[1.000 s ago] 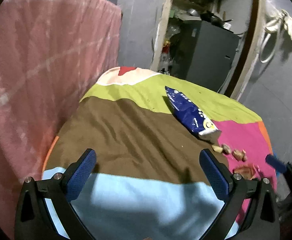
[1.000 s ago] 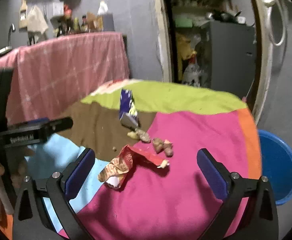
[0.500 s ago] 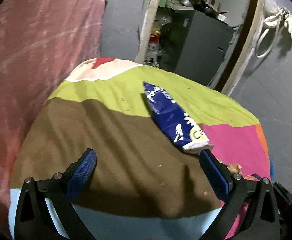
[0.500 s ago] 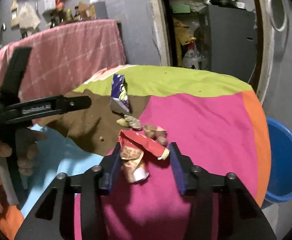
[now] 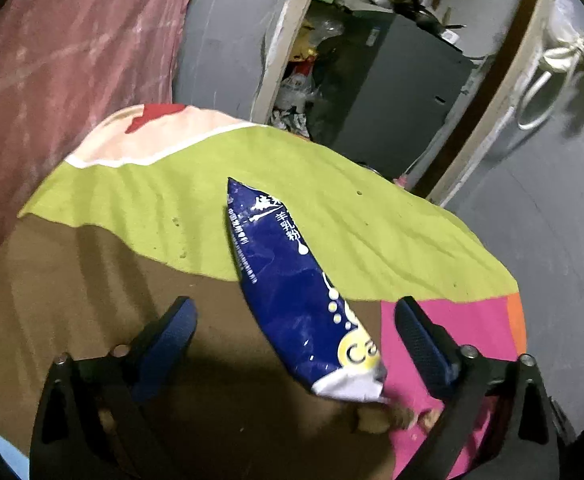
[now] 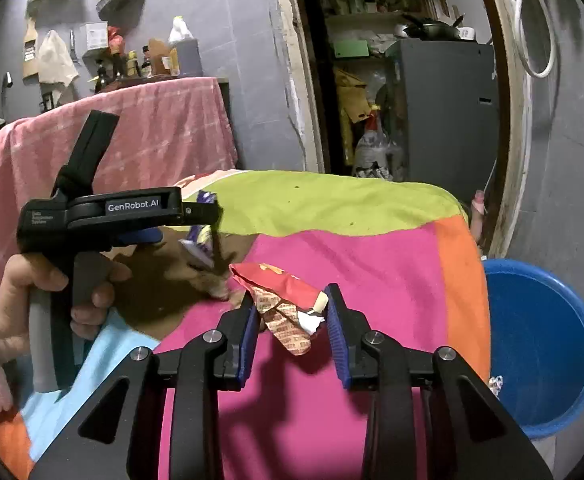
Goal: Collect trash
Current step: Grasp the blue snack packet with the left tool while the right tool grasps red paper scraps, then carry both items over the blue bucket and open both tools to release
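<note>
A dark blue snack bag (image 5: 292, 288) lies flat across the brown and green parts of the tablecloth (image 5: 132, 208). My left gripper (image 5: 293, 312) straddles its near white end; the jaws are wide and closing, with neither pad touching it. In the right wrist view the left gripper (image 6: 188, 226) shows from the side, held by a hand (image 6: 24, 280), over the blue bag (image 6: 200, 240). My right gripper (image 6: 291, 304) is closing on a crumpled red wrapper (image 6: 280, 284). Both blue pads press its sides above the pink cloth.
Small brown food scraps (image 5: 391, 416) lie just behind the bag's white end. A blue plastic basin (image 6: 543, 344) stands on the floor to the right of the table. A pink-draped counter (image 6: 152, 132) rises at the left, and a doorway with a grey cabinet (image 6: 443, 112) stands behind.
My left gripper moved forward over the table until the blue bag lay between its fingers. My right gripper's jaws went from wide apart to closed around the red wrapper.
</note>
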`<state>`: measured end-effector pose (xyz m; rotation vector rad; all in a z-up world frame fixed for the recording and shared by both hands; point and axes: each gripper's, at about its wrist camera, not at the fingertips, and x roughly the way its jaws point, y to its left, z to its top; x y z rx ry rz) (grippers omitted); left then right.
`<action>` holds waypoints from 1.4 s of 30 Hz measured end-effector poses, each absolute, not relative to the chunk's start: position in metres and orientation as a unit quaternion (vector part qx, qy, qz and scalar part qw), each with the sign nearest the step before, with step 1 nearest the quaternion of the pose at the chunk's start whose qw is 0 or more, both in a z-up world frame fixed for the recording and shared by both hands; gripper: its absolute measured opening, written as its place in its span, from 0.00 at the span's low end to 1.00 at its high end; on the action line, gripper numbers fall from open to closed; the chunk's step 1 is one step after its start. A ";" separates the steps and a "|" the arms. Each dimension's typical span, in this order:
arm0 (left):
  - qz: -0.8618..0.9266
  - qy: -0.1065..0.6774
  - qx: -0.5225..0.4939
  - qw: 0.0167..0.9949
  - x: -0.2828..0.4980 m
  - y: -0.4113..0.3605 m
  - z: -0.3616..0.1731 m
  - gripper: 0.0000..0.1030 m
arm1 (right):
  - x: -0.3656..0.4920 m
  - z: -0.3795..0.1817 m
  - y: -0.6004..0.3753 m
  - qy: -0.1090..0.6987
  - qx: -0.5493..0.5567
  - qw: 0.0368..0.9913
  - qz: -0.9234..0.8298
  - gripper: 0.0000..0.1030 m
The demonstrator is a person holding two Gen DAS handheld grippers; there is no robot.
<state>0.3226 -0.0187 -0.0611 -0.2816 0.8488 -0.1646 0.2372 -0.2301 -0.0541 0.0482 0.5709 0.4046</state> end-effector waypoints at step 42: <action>-0.107 0.334 -0.120 0.929 0.240 -0.055 -0.004 0.03 | 0.201 -0.018 -0.264 0.179 0.048 0.964 0.188 0.29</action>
